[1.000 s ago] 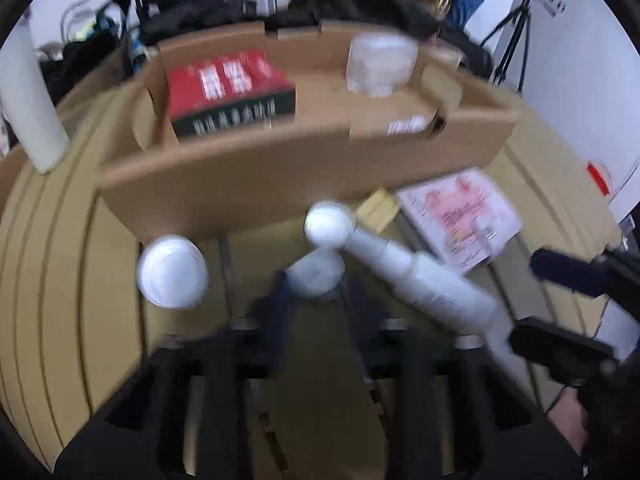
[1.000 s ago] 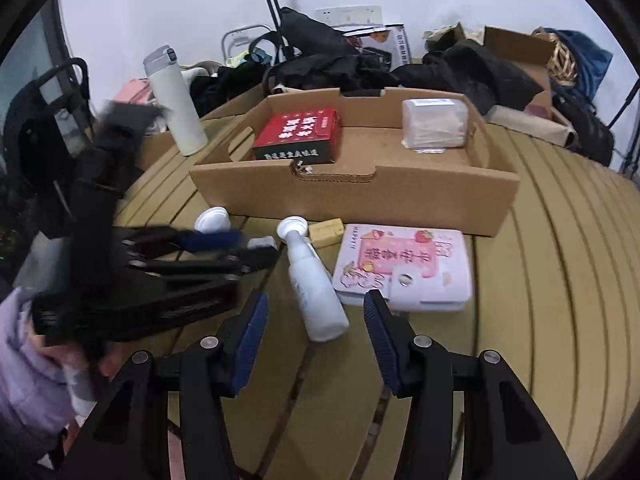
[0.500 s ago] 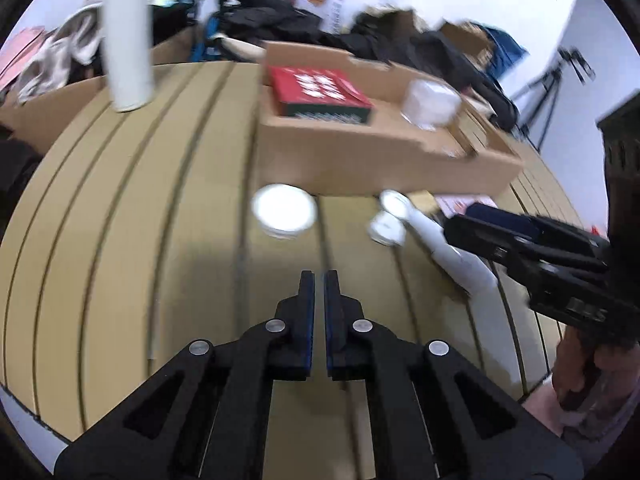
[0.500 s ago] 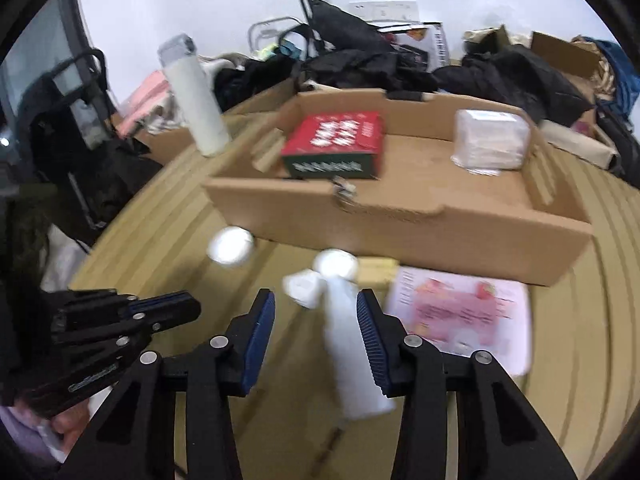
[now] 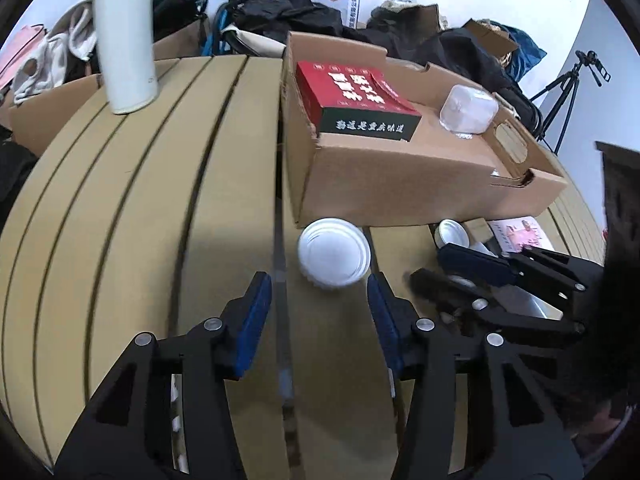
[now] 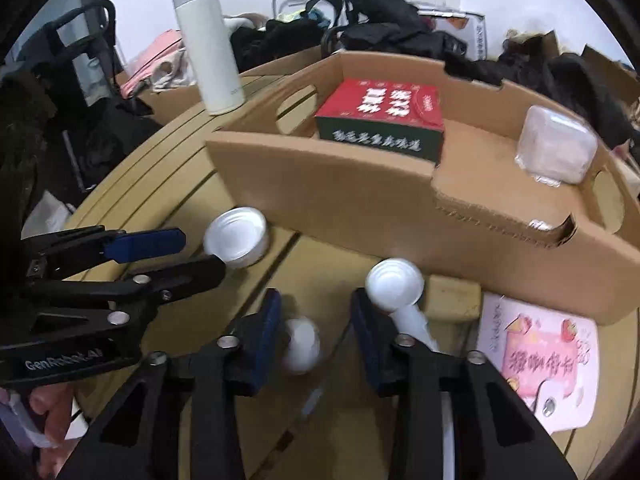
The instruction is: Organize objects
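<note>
right tongs closing around small white cap; left tongs opening, empty
cap sits between right pads, untouched; round white lid lies just ahead of left tongs on table

The tan slatted table carries a cardboard tray with a white jar just in front of its near wall. A white bottle lies on its side beside a small white cap, a tan block and a pink packet. A white flask stands upright, well apart from them.
</note>
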Demonstrator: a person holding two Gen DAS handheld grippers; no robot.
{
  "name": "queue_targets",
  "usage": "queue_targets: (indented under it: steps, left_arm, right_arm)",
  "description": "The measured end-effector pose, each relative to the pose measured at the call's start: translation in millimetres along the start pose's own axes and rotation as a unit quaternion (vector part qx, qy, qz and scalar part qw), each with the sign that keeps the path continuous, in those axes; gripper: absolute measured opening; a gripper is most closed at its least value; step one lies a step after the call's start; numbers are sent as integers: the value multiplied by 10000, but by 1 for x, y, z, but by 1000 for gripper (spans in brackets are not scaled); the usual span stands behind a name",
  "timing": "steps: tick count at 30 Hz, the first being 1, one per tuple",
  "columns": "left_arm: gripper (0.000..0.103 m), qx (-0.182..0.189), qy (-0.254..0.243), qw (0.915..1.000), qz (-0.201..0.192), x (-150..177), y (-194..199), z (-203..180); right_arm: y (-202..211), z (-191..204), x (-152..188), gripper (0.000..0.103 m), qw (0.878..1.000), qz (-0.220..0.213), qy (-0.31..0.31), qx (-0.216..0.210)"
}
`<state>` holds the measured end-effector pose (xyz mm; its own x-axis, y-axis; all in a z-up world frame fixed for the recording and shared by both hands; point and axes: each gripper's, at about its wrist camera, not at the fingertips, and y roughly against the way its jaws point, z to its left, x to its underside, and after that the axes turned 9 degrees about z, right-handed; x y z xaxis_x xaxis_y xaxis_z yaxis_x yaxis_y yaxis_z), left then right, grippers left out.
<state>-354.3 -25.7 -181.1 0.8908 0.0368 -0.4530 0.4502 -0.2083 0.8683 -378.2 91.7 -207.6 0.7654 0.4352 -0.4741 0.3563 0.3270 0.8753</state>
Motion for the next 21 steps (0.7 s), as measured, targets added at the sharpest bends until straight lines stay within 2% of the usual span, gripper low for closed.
queue_targets:
  steps: [2,3,5,8,11,16,18,19,20,21]
  left_arm:
    - [44,-150,-45,9998,-101,-4,-4,-6]
    - [36,-202,-92,9997,-63,-5,-7,-10]
    - [36,-349,-149,9993,-54,-5,-8,-15]
    - [35,-297,-121,9995,-13,3,-3,-16]
    - [35,-328,43,9995,14,18,11,-12]
    - [35,-184,336,9993,-49,52,47,0]
    - [35,-234,352,9991,-46,60,56,1]
    - [35,-266,342,9991,-36,63,59,1]
    - [35,-276,330,9991,-35,64,61,0]
    - [35,-278,320,9991,-40,65,62,0]
  right_arm:
    - [0,-9,0,8,9998,-10,-189,39]
    - [0,-14,1,5,9997,-11,-258,35]
    - [4,-18,5,4,9995,-16,-321,-46]
    - [12,-22,11,4,9988,0,-430,-234]
    - [26,-25,19,4,9975,-196,-510,-449]
    - [38,-22,30,5,9980,-302,-408,-374]
    - [43,-17,34,13,9980,-375,-289,-407]
    - [43,-13,35,28,9982,-387,-223,-395]
    - [43,-10,36,49,9986,-376,-151,-346]
    - [42,-7,37,57,9990,-355,-98,-269]
